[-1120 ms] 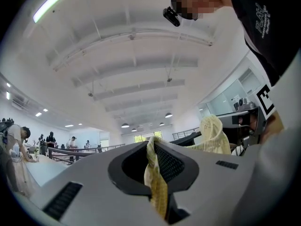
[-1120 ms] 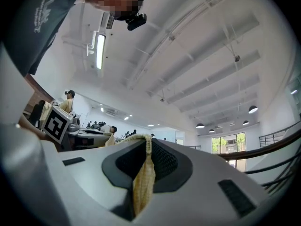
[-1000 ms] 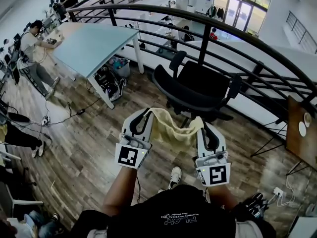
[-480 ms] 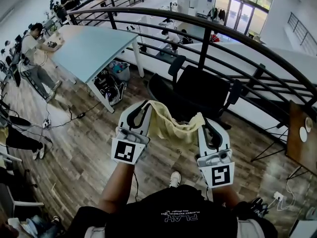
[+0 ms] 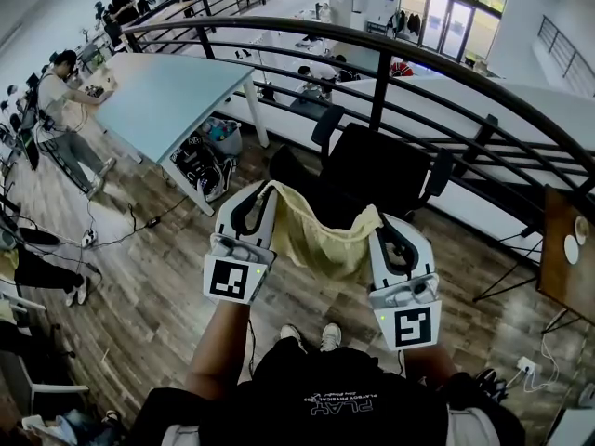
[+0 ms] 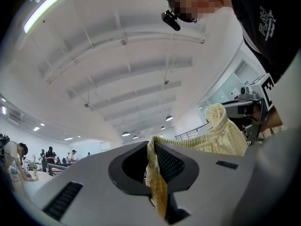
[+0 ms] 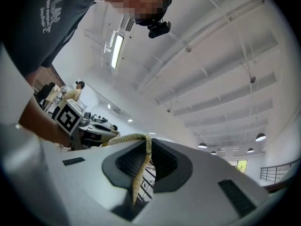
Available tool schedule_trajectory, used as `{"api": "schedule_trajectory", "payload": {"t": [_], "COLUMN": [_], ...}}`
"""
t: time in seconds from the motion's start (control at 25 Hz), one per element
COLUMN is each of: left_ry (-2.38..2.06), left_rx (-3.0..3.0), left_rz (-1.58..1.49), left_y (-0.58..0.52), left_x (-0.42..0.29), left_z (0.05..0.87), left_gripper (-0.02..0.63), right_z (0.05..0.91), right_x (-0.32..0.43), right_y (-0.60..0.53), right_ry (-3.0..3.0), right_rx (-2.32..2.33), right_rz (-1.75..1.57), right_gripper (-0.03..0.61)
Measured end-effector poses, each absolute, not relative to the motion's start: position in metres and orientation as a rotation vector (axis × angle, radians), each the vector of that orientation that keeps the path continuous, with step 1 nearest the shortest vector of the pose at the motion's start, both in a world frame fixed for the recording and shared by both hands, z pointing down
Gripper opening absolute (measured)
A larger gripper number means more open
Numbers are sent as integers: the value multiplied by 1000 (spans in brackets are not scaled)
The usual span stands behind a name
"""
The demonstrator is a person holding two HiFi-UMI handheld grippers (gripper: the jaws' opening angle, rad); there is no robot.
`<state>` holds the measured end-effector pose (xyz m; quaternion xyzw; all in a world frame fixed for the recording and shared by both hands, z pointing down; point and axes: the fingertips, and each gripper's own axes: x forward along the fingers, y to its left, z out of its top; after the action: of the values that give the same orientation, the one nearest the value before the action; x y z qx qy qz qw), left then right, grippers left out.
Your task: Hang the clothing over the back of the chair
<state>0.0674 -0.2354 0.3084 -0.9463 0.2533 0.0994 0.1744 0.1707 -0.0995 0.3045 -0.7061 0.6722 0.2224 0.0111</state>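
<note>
Left gripper [image 5: 261,193]: pinched shut on one top corner of yellow clothing [image 5: 321,242]. Right gripper [image 5: 385,228]: pinched shut on other corner. Clothing stretched between both, sagging in middle, up in air, touching nothing else. Long way of cloth: left to right. Black chair [image 5: 376,165]: straight ahead, past cloth and lower. Both grippers about equally near. Likely next: forward and over chair back, then down. Top of chair back hard to pick out from seat.

Right tool [image 7: 149,147] pinches an edge of yellow clothing [image 7: 130,136] between its jaws
</note>
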Motion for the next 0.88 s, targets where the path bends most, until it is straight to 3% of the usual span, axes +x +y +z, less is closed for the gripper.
{"api": "schedule_trajectory", "payload": {"t": [0.88], "left_ry": [444], "left_rx": [-2702], "left_rz": [337], "left_y": [-297], "left_x": [113], "left_z": [285], "left_gripper": [37], "right_z": [279], "right_x": [207], "right_y": [-134], "right_ry": [1820], "right_rx": [-2587], "right_rz": [878], "right_gripper": [41]}}
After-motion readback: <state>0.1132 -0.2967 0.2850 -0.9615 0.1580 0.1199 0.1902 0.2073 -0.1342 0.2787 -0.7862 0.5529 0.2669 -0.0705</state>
